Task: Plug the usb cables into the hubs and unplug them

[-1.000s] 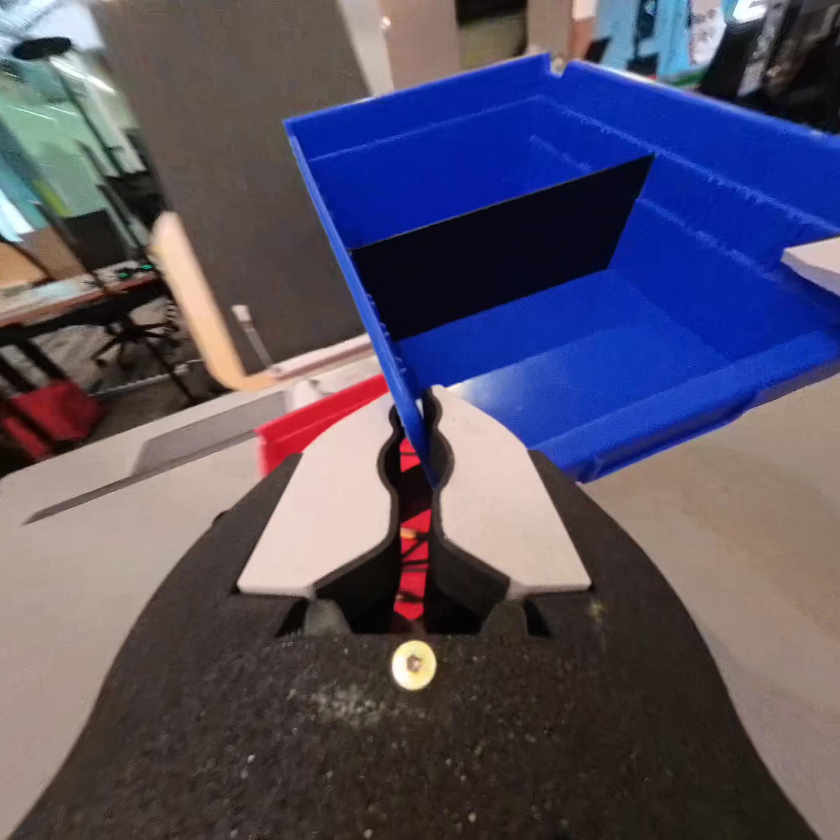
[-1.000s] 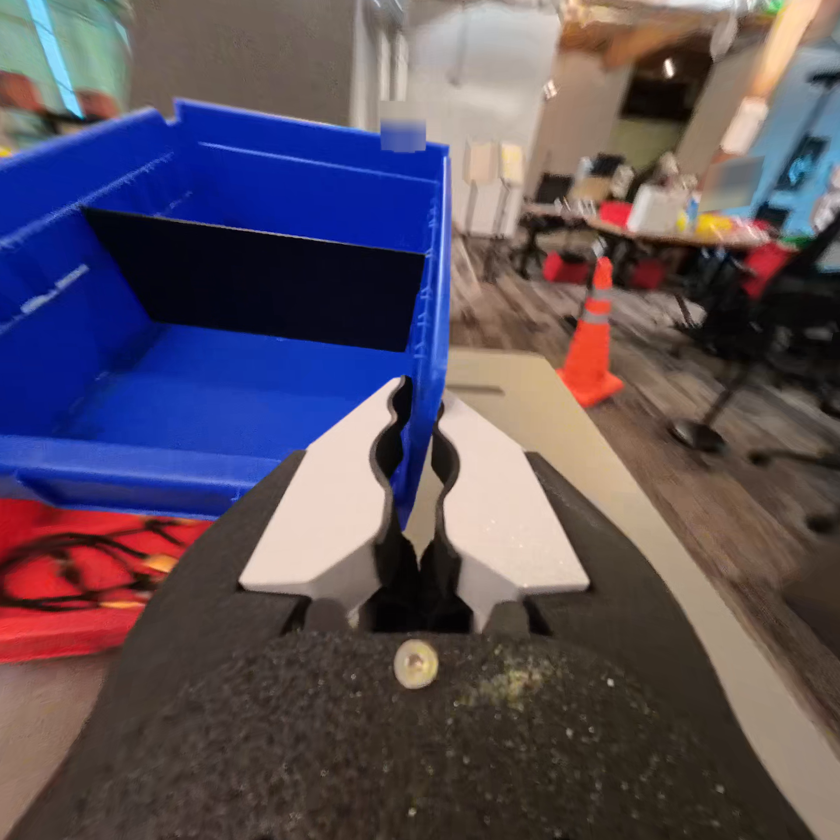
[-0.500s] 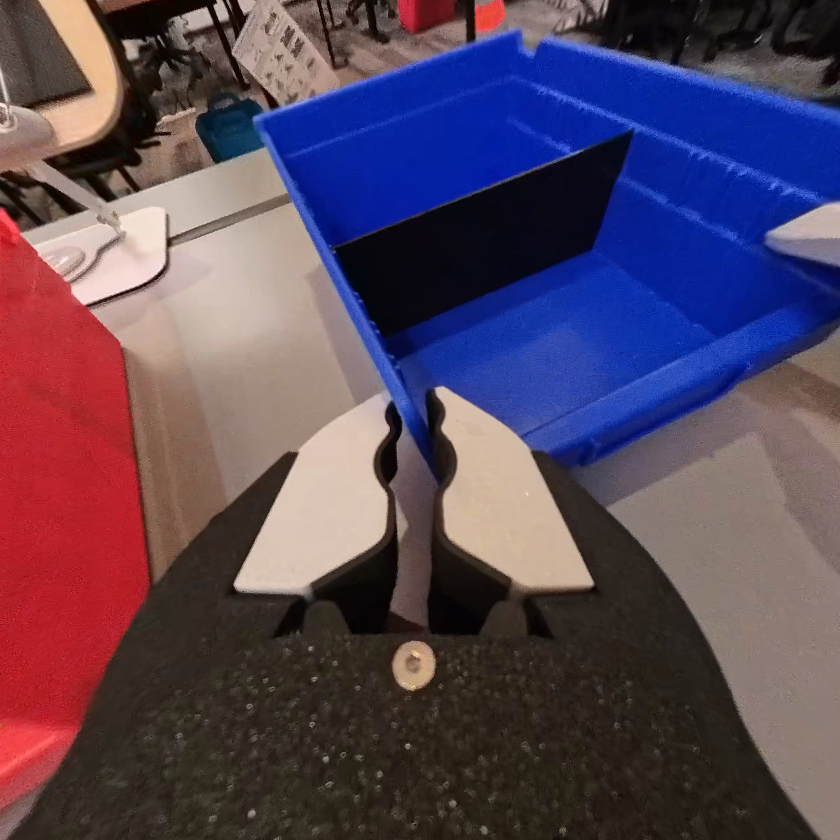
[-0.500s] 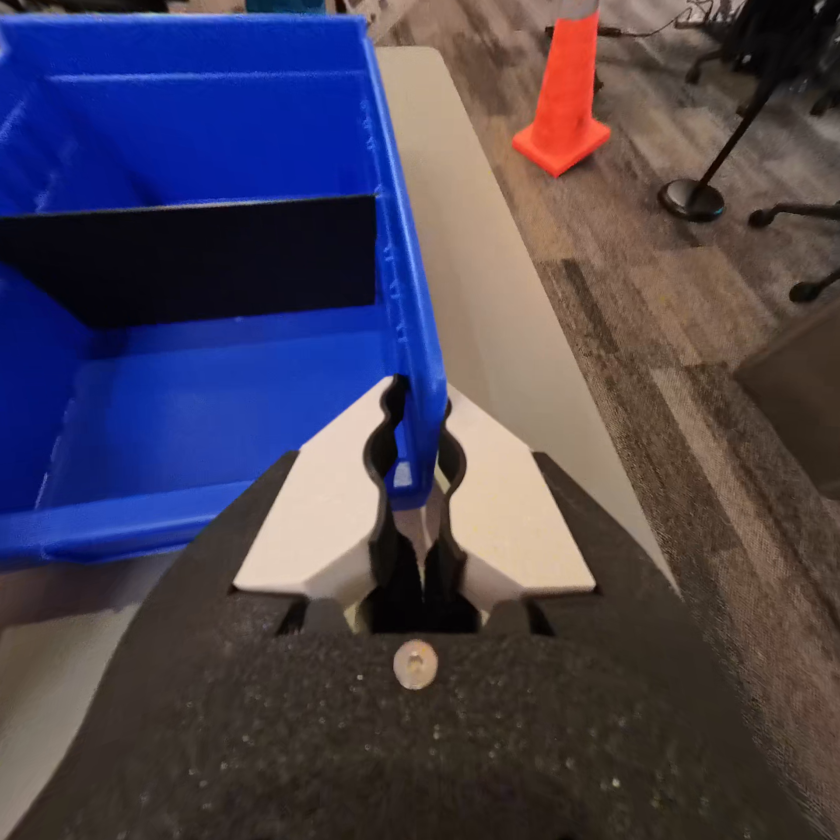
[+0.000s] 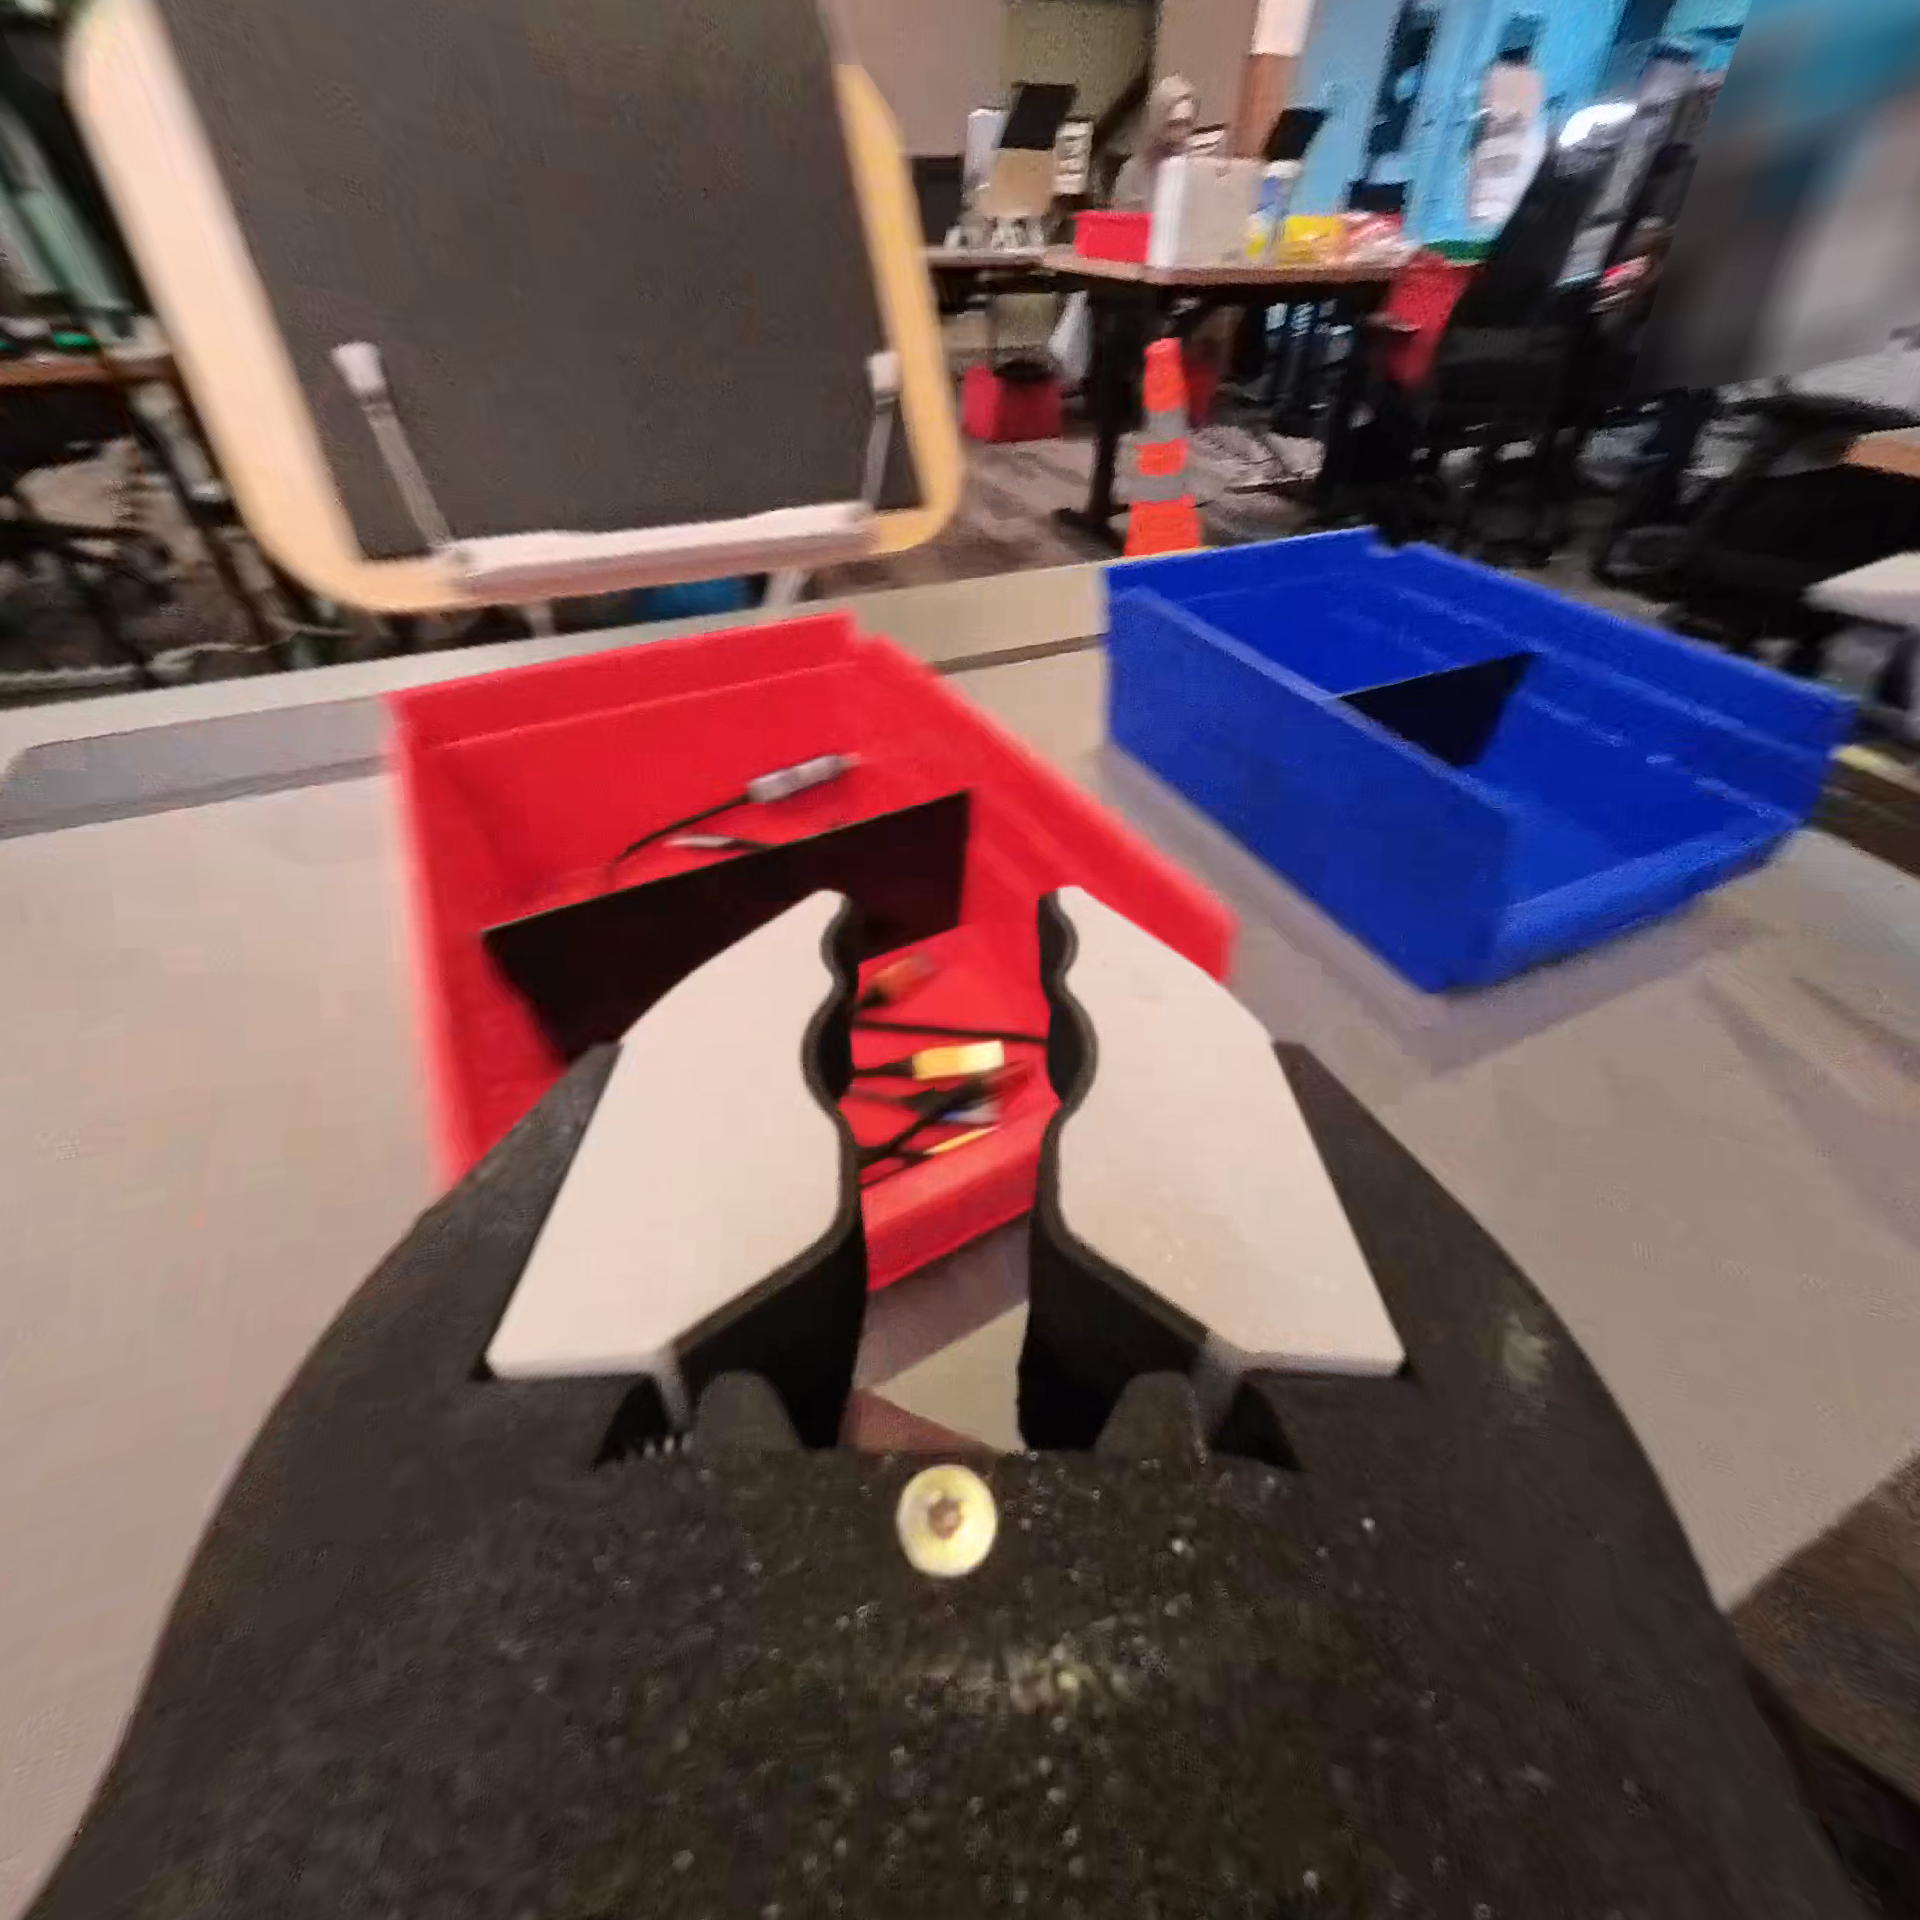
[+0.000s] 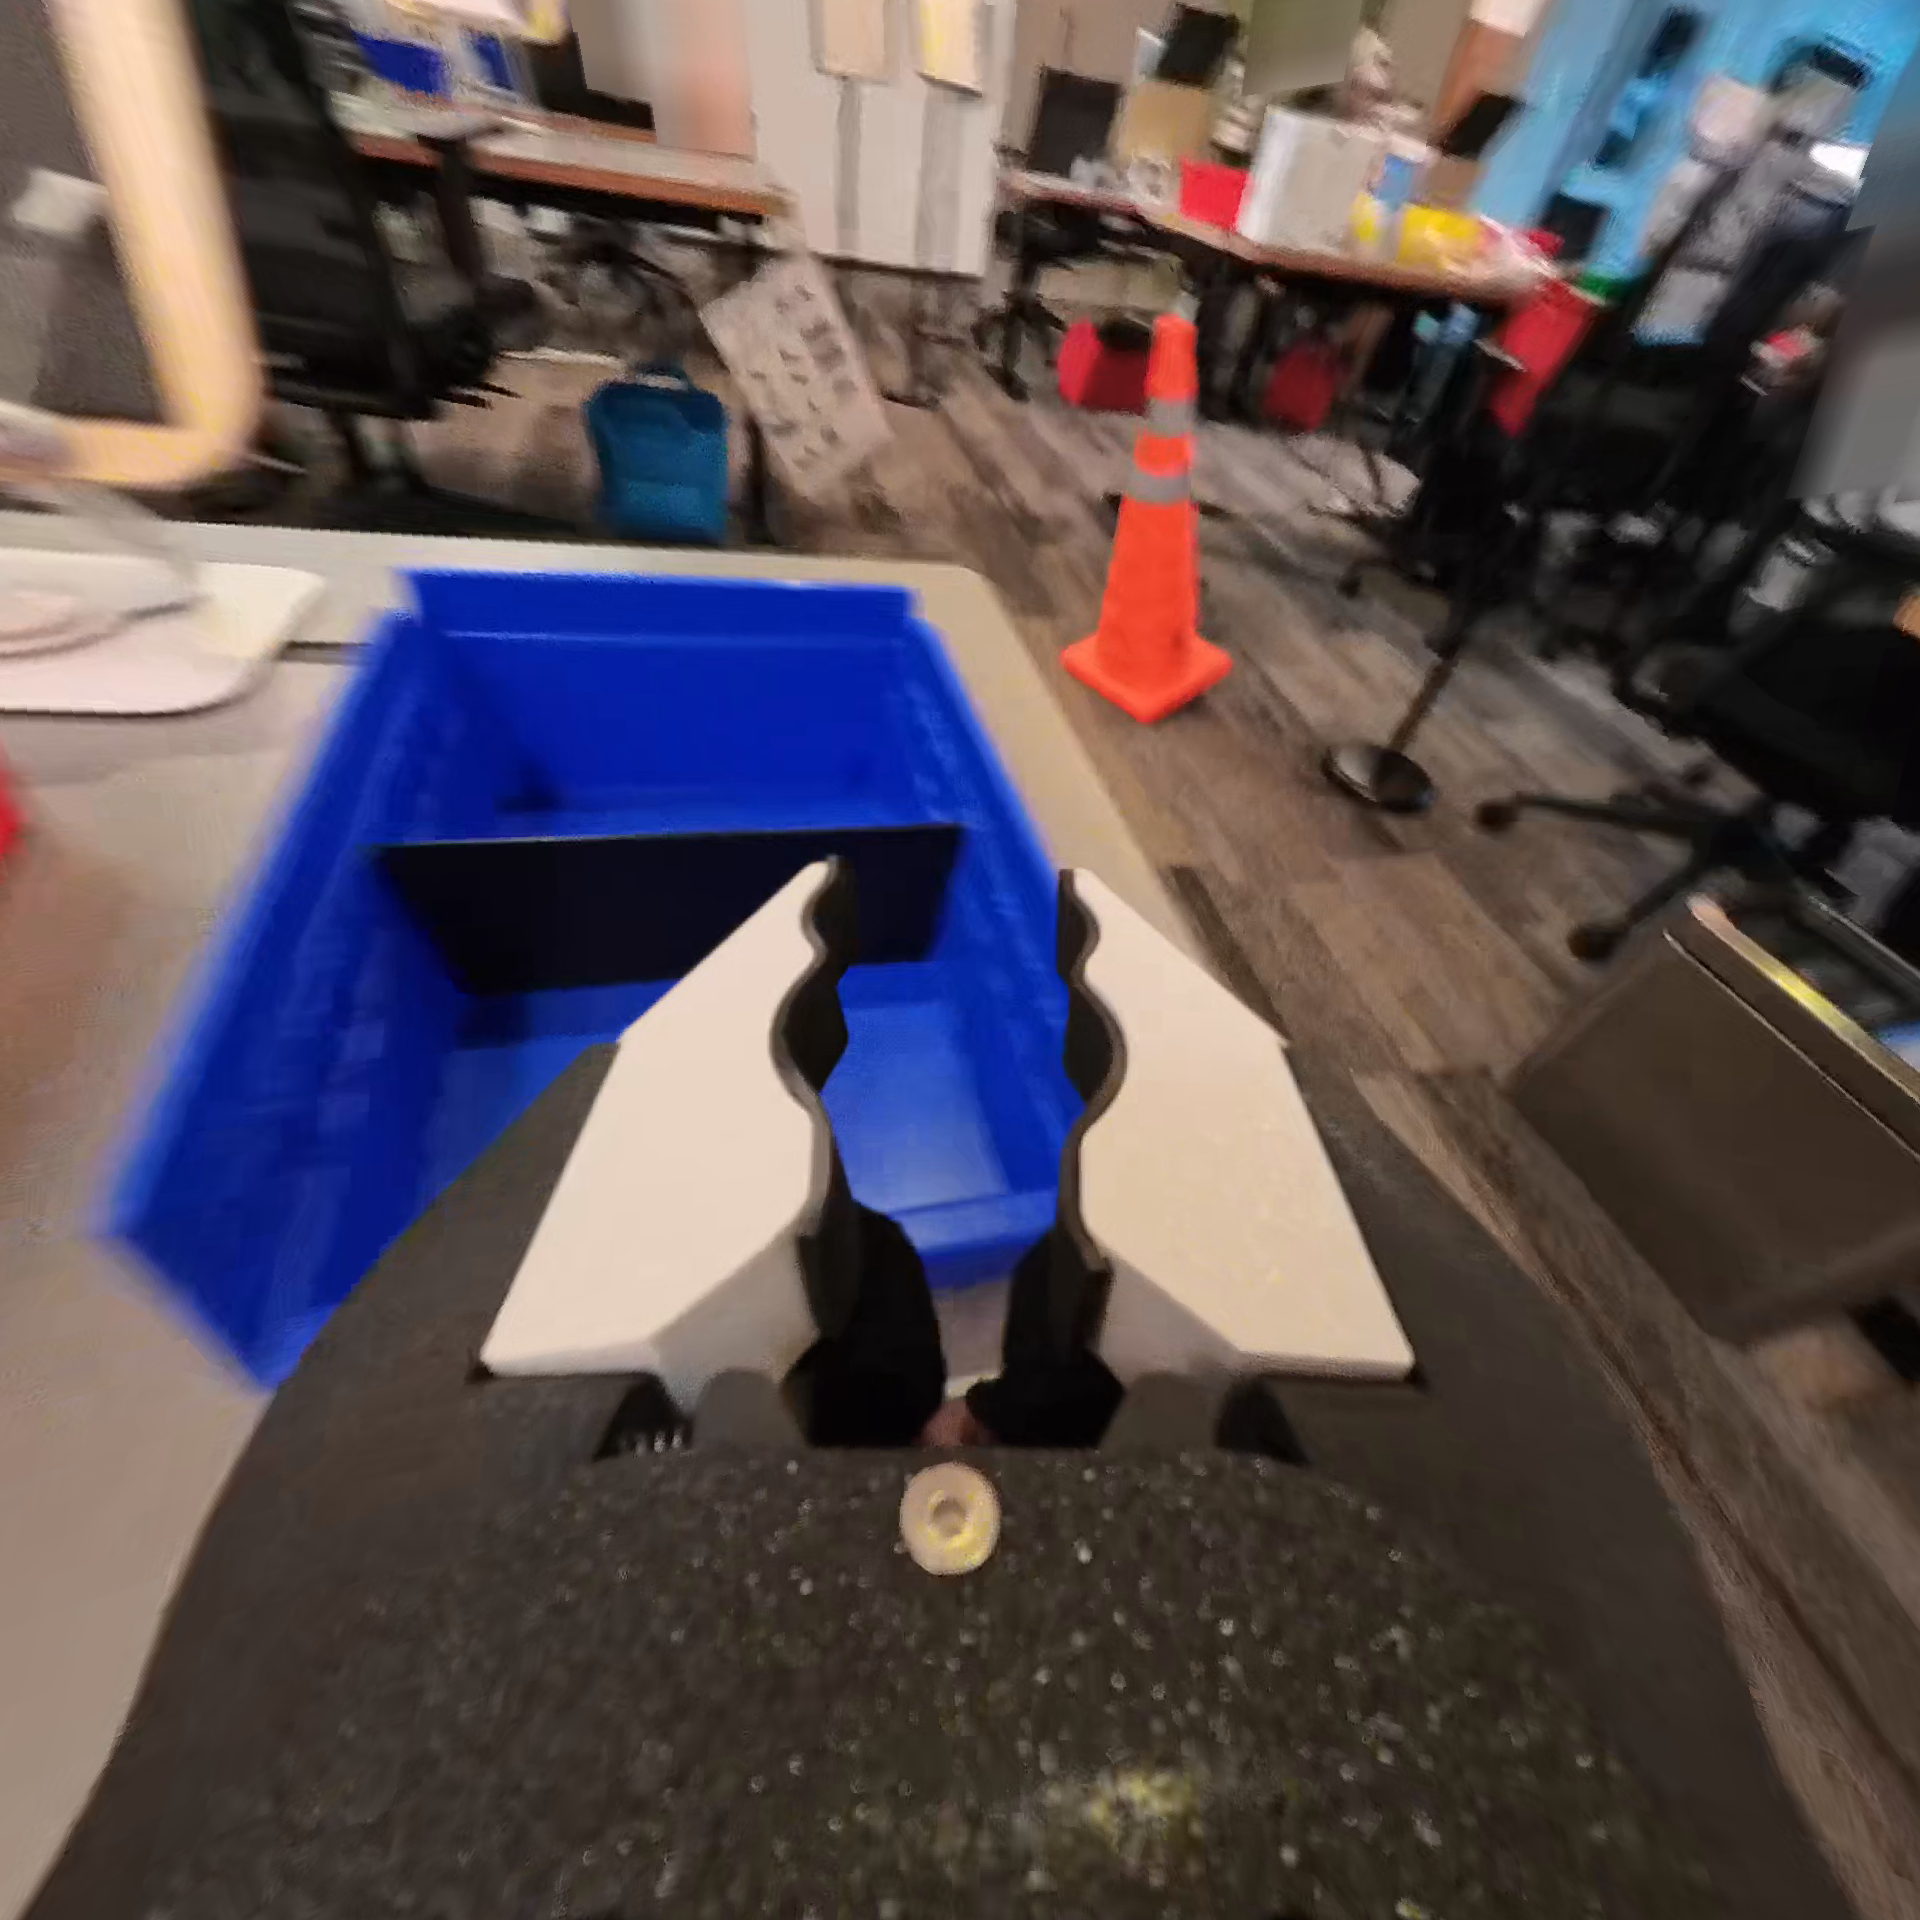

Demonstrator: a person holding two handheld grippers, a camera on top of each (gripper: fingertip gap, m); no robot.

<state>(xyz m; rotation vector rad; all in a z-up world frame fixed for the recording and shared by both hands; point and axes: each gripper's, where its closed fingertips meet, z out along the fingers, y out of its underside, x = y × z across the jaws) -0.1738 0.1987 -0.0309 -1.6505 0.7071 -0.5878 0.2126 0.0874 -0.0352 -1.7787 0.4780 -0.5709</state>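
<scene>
My left gripper (image 5: 940,914) is open and empty, raised above the near end of a red bin (image 5: 499,1029) that has a black divider (image 5: 717,914) and holds several cables and connectors (image 5: 945,1070). A blue bin (image 5: 1351,821) stands on the table to its right. In the right wrist view, my right gripper (image 6: 951,883) is open and empty, raised over the near right part of the same blue bin (image 6: 312,987), which has a black divider (image 6: 623,904) and looks empty inside. Neither gripper touches a bin.
The grey table (image 5: 208,1039) bears both bins; its right edge (image 6: 1049,727) drops to the floor beside the blue bin. An orange cone (image 6: 1148,561) stands on the floor. A chair (image 5: 520,260) stands behind the table. A white pad (image 6: 135,644) lies far left. The grippers' ends are close to 40 cm from one another.
Both grippers were shut on the blue bin's side walls and carried it over the red bin. They set it on the table, opened and drew back; the left now faces the red bin.
</scene>
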